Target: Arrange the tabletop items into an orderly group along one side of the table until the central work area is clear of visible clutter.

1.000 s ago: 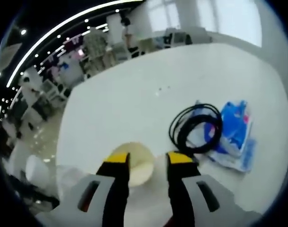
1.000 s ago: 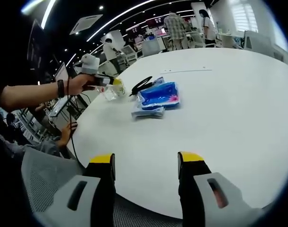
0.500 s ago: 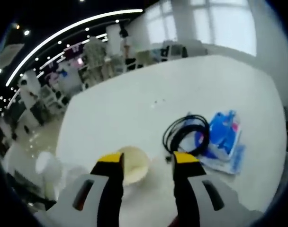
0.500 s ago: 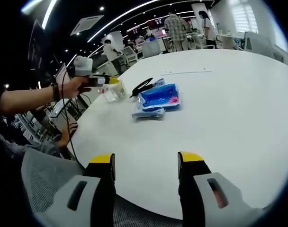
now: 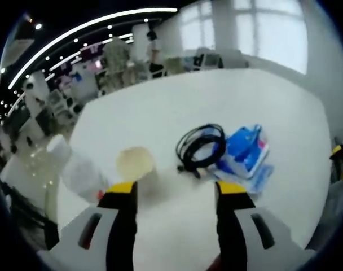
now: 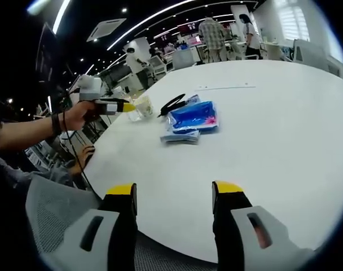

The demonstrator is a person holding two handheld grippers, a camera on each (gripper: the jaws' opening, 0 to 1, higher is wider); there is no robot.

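My left gripper [image 5: 176, 189] is open, its yellow-tipped jaws wide apart just short of a pale cup [image 5: 135, 162] that stands free on the white table [image 5: 160, 107]. Right of the cup lie a coiled black cable [image 5: 201, 144] and blue packets [image 5: 242, 152], the cable partly on the packets. The right gripper view has the left gripper [image 6: 129, 106], held by a hand, beside the cup [image 6: 143, 105], with the cable [image 6: 172, 103] and blue packets [image 6: 192, 117] further right. My right gripper [image 6: 175, 189] is open over the table's near edge, holding nothing.
A crumpled clear plastic wrapper [image 5: 75, 169] lies left of the cup near the table edge. A mesh chair back [image 6: 53, 220] stands below the near edge. A thin strip [image 6: 225, 86] lies far across the table [image 6: 273, 124]. People and desks stand beyond the table.
The left gripper has drawn back from the cup, which stood between its jaws and now stands free beyond the tips. Its view has shifted. The right gripper has stayed put.
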